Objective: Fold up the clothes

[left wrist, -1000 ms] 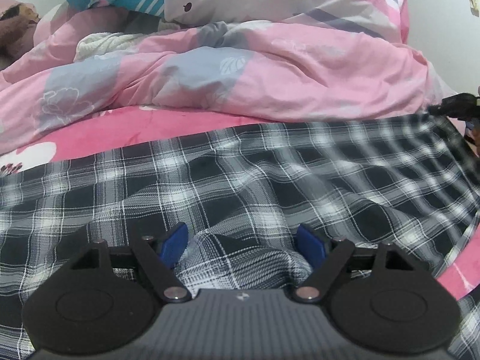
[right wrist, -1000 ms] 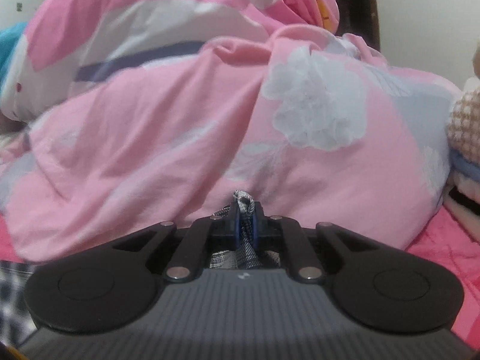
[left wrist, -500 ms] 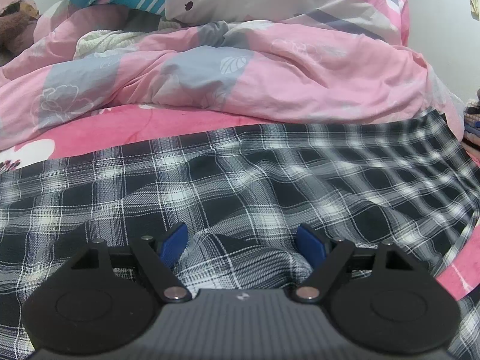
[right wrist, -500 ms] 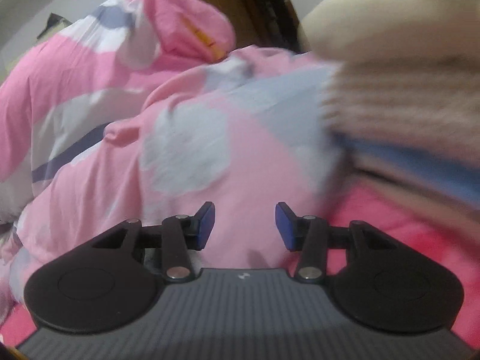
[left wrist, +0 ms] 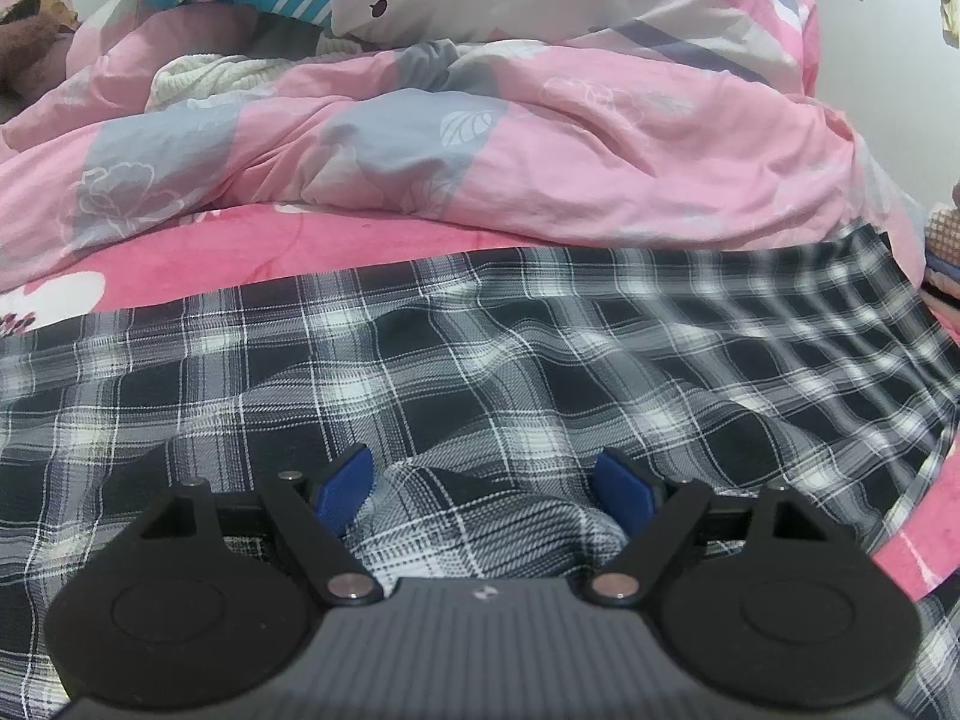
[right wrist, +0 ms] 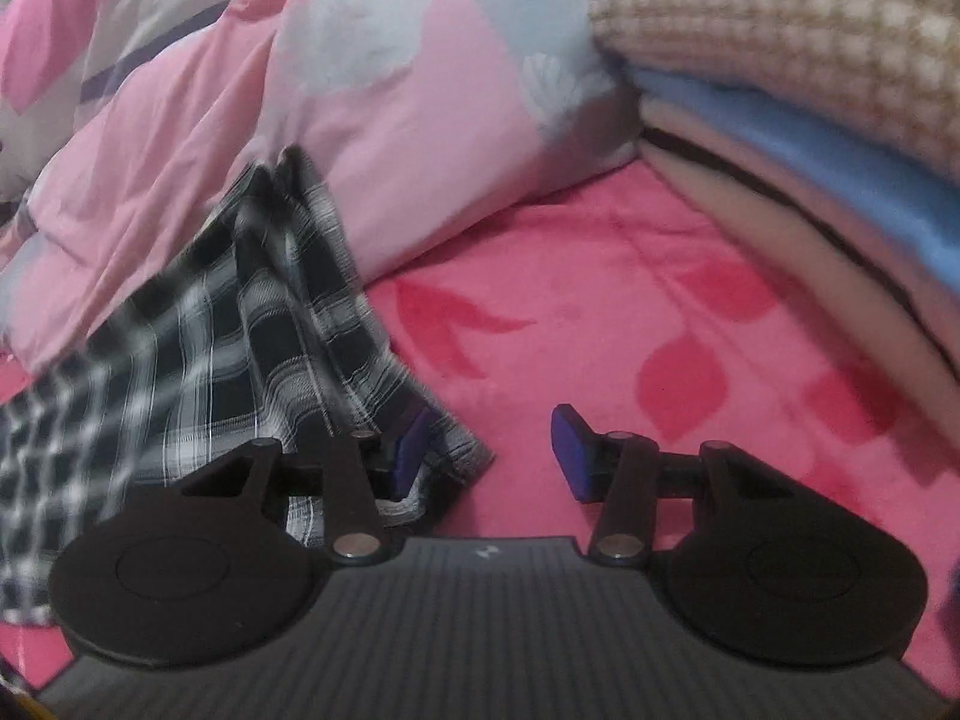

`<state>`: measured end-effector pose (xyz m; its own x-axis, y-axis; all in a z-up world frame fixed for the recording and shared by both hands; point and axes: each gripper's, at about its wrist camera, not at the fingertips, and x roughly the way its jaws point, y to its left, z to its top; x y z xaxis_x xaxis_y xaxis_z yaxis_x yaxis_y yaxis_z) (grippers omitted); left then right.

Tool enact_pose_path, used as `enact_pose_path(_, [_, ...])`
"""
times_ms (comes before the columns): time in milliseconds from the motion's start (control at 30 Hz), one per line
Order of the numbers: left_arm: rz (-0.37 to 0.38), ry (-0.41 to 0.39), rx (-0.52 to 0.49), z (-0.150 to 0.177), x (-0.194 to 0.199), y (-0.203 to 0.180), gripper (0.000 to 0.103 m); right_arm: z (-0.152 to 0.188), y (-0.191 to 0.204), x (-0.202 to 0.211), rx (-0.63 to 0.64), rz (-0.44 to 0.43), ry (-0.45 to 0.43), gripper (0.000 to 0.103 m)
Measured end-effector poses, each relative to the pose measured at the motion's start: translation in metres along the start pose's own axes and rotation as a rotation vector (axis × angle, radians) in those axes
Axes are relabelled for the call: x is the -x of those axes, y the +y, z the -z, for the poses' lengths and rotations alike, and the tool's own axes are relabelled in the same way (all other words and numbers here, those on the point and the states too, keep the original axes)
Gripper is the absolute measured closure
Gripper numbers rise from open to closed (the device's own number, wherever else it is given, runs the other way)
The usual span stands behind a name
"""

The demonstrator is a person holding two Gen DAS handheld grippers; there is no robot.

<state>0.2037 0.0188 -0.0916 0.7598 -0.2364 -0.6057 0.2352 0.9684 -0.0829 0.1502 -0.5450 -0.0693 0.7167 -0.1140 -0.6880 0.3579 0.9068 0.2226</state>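
Left tongs [left wrist: 483, 483] wide open, a bunched fold of the plaid garment [left wrist: 480, 360] between the blue pads [left wrist: 345, 483], no squeeze visible. Right tongs [right wrist: 489, 453] have just been opening, now partly open, holding nothing; garment corner [right wrist: 252, 324] beside the left pad. Garment spread on the pink bed sheet [right wrist: 600, 300], pink duvet [left wrist: 540, 168] behind, folded stack [right wrist: 780, 120] to the right.

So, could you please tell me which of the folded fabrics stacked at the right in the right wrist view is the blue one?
It is the blue layer, lying directly beneath the brown-and-cream checked fabric on top and above the beige layer with a dark stripe.
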Motion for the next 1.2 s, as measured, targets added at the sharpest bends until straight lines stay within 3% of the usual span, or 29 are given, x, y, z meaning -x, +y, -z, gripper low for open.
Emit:
enact_pose_path(133, [0.007, -0.003, 0.008, 0.001, 0.0, 0.001, 0.019, 0.003, 0.006, -0.008, 0.047, -0.07, -0.013, 0.061])
enact_pose_path(200, [0.006, -0.004, 0.008, 0.001, 0.0, 0.001, 0.019, 0.005, 0.012, -0.013, 0.107, -0.047, -0.002, 0.072])
enact_pose_path(300, [0.002, -0.004, 0.004, 0.001, 0.0, 0.0, 0.019, 0.006, 0.015, -0.013, 0.151, -0.036, -0.011, 0.097])
enact_pose_path(333, [0.001, -0.004, 0.003, 0.001, 0.0, 0.0, 0.019, 0.007, 0.015, -0.011, 0.157, -0.039, -0.019, 0.1])
enact_pose_path(467, [0.003, -0.004, 0.002, 0.001, 0.0, 0.0, 0.019, 0.008, 0.005, 0.012, 0.04, -0.031, -0.109, 0.1])
enact_pose_path(600, [0.004, -0.004, 0.002, 0.001, -0.001, 0.0, 0.019, 0.014, -0.014, 0.025, -0.113, -0.016, -0.124, 0.1])
enact_pose_path(733, [0.007, -0.005, 0.006, 0.003, -0.001, 0.001, 0.019, 0.02, -0.027, 0.008, -0.215, 0.012, -0.035, 0.098])
enact_pose_path(900, [0.008, -0.006, 0.008, 0.003, 0.0, 0.002, 0.019, 0.008, -0.029, 0.019, -0.188, 0.116, -0.133, 0.089])
enact_pose_path(1000, [0.006, -0.006, 0.006, 0.003, 0.0, 0.002, 0.019, -0.004, -0.017, 0.017, -0.127, 0.053, -0.153, 0.089])
enact_pose_path(1100, [0.009, -0.005, 0.008, 0.002, 0.0, 0.003, 0.019, -0.019, 0.015, 0.006, -0.017, -0.07, -0.17, 0.089])
enact_pose_path(1200, [0.013, -0.006, 0.012, 0.002, 0.0, 0.004, 0.019, -0.039, 0.041, -0.013, 0.054, -0.11, -0.191, 0.086])
